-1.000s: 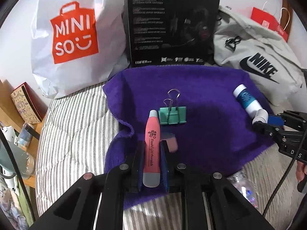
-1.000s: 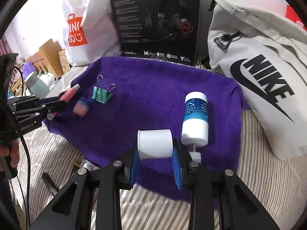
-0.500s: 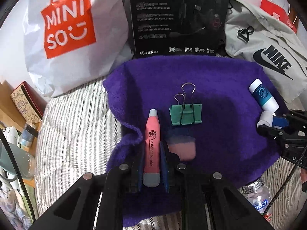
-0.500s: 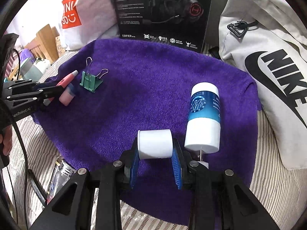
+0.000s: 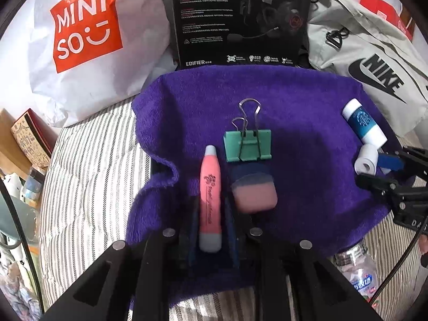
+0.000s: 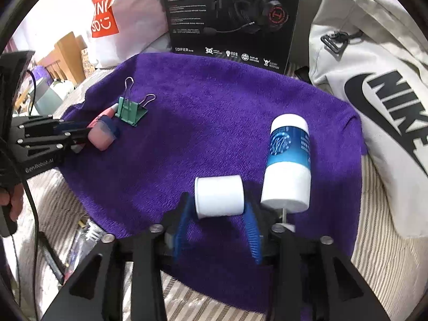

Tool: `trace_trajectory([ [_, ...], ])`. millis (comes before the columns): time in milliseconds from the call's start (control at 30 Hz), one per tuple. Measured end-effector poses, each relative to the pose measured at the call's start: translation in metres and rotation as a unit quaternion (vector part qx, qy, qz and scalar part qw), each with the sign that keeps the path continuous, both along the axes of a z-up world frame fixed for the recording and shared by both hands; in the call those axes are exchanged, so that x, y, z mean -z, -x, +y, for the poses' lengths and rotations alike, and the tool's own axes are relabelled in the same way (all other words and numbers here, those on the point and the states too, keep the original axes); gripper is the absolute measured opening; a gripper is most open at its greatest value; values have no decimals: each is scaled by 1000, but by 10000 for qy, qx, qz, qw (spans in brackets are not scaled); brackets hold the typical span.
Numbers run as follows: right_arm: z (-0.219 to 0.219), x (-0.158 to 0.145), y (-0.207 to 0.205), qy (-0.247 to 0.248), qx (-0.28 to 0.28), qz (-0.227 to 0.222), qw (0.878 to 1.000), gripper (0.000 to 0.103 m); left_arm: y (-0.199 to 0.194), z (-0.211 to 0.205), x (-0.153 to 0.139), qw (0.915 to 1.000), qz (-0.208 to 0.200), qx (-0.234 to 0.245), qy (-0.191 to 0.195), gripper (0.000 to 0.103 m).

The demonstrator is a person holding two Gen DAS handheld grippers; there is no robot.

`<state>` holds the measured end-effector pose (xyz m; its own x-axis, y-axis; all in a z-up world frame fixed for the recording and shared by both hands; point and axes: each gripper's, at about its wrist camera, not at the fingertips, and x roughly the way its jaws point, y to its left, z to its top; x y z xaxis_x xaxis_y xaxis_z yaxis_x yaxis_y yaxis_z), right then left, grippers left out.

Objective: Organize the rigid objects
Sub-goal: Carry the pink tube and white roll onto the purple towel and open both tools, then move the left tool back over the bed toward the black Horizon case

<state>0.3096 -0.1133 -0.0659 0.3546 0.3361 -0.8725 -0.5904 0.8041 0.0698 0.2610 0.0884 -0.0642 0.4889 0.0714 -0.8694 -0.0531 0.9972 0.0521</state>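
1. Your left gripper (image 5: pixel 211 214) points down at the near left part of the purple towel (image 5: pixel 294 101), which lies on a striped bed (image 5: pixel 88 165).
2. Its jaws are just opening. The pink pen (image 5: pixel 210 198) lies between them on the towel, its grey tip pointing away from you. A narrow gap shows on each side of the pen, so the pads no longer press on it.
3. Just right of the pen lies a pink eraser (image 5: pixel 254 192), and just beyond it a green binder clip (image 5: pixel 247 145) with its wire handles pointing to the far side.
4. Your right gripper (image 6: pixel 219 219) is at the near right part of the towel. Its jaws are opening too. The white cap (image 6: pixel 218 196) lies on its side between the blue pads (image 6: pixel 251 230), and they stand apart from it on both sides.
5. Just right of the cap lies the blue and white bottle (image 6: pixel 289 160), its near end beside the right jaw.
6. At the far edge of the towel stand a black headset box (image 5: pixel 240 18), a white shopping bag (image 5: pixel 88 34) to its left and a grey bag (image 6: pixel 374 80) to its right.
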Motion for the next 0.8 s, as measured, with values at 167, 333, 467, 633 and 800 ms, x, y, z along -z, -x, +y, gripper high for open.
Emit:
trace_trajectory([
  [167, -6, -1, 0, -78, 151, 135, 9998, 49, 7, -5, -3, 10000, -12, 55, 13, 33],
  [333, -13, -4, 5, -67, 282, 174, 9994, 56, 15, -3, -11, 9997, -137, 6, 185, 39],
  [467, -21, -9, 9, -44, 379, 129, 9992, 57, 27, -6, -21, 9994, -266, 45, 210, 42],
  [633, -31, -18, 19, -80, 507, 36, 9987, 58, 46, -10, -36, 9986, -435, 190, 214, 43],
  [800, -40, -24, 29, -200, 651, -33, 9977, 58, 73, -15, -43, 9981, -510, 307, 137, 45],
])
